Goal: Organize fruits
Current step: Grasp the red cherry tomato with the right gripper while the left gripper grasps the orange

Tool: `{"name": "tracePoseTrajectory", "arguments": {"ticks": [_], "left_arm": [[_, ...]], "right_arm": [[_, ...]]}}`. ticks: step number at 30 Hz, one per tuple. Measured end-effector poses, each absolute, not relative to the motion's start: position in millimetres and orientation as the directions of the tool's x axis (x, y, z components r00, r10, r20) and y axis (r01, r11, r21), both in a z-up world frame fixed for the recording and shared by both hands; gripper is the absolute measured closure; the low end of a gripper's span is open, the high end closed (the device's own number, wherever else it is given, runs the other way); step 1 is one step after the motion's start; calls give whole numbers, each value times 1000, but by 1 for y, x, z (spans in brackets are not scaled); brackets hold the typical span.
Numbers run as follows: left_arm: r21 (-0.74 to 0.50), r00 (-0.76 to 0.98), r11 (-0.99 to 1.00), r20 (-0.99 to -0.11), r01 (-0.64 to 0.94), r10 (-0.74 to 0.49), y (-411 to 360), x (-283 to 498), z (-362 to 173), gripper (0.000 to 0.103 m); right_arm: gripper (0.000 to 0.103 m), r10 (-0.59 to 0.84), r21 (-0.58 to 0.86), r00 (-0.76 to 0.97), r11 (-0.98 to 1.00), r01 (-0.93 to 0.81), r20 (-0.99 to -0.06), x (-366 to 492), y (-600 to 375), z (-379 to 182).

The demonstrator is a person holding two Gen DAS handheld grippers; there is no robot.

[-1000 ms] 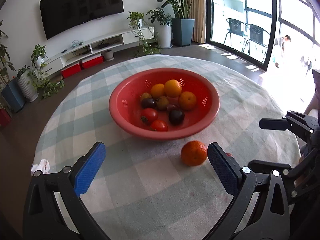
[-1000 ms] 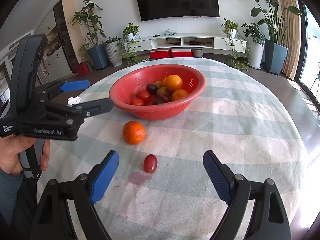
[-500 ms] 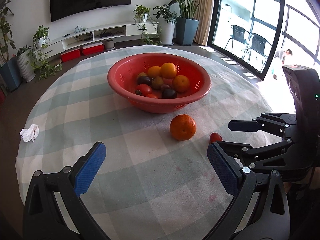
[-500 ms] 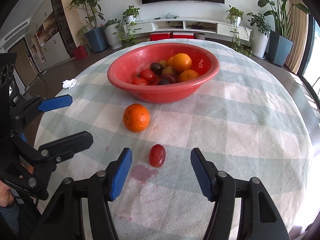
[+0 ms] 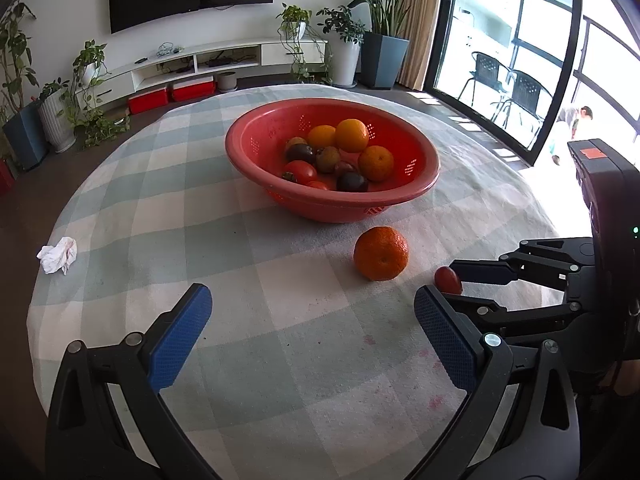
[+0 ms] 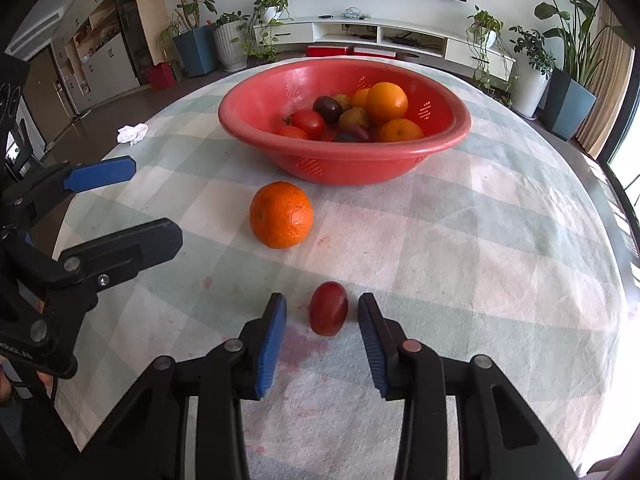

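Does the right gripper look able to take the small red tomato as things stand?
Probably yes. The small red tomato lies between the right gripper pads, whose jaws have just been closing, not yet touching it. Nothing stands between; the orange sits apart.

One red bowl (image 6: 344, 160) stands on the desk (image 6: 500, 240). Inside it I count three oranges (image 6: 387, 101), two red tomatoes (image 6: 308, 123) that show plainly, and about four darker fruits, purple and brownish (image 6: 327, 109), though they overlap and the tally there is unsure. Out on the cloth lie two loose fruits: one orange (image 6: 281, 215) at about seven o'clock from the bowl, and one small red tomato (image 6: 329, 313) at about six o'clock, nearer me. One crumpled white tissue (image 6: 132, 133) lies at nine o'clock, by the desk's edge. Two grippers are over the desk, each with two blue-padded fingers (image 6: 273, 340), four in all.
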State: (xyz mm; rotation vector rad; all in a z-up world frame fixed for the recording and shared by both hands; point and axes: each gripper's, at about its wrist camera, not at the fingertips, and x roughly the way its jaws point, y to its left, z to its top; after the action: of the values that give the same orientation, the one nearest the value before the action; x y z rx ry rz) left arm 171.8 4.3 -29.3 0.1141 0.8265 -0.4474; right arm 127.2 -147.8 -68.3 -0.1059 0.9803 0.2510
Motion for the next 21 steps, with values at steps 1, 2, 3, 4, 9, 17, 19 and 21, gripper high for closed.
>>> {"name": "tracePoseTrajectory", "arguments": {"ticks": [1, 2, 3, 4, 9, 17, 19, 21], "left_arm": [[-74, 588, 899, -733, 432, -343, 3, 172, -30, 0], [-74, 585, 897, -734, 436, -345, 2, 172, -31, 0], [-73, 581, 894, -736, 441, -347, 0, 172, -32, 0], [-72, 578, 892, -738, 446, -348, -1, 173, -33, 0], [-72, 558, 880, -748, 470, -359, -9, 174, -39, 1], [-77, 523, 864, -768, 497, -369, -35, 187, -48, 1], [-83, 514, 862, -772, 500, -373, -43, 194, -50, 1], [-86, 503, 855, -777, 511, -379, -52, 199, -52, 1]], "right_arm": [[66, 161, 23, 531, 966, -256, -832, 127, -148, -68], [69, 160, 22, 531, 966, -256, -832, 127, -149, -68], [70, 160, 22, 532, 966, -256, -831, 127, -150, -68], [72, 159, 21, 534, 967, -255, -831, 126, -151, -68], [82, 178, 45, 532, 967, -253, -828, 124, -159, -65], [82, 202, 93, 557, 972, -218, -805, 115, -184, -55], [82, 207, 105, 564, 972, -208, -799, 112, -191, -51], [82, 209, 114, 571, 973, -199, -794, 111, -196, -49]]}}
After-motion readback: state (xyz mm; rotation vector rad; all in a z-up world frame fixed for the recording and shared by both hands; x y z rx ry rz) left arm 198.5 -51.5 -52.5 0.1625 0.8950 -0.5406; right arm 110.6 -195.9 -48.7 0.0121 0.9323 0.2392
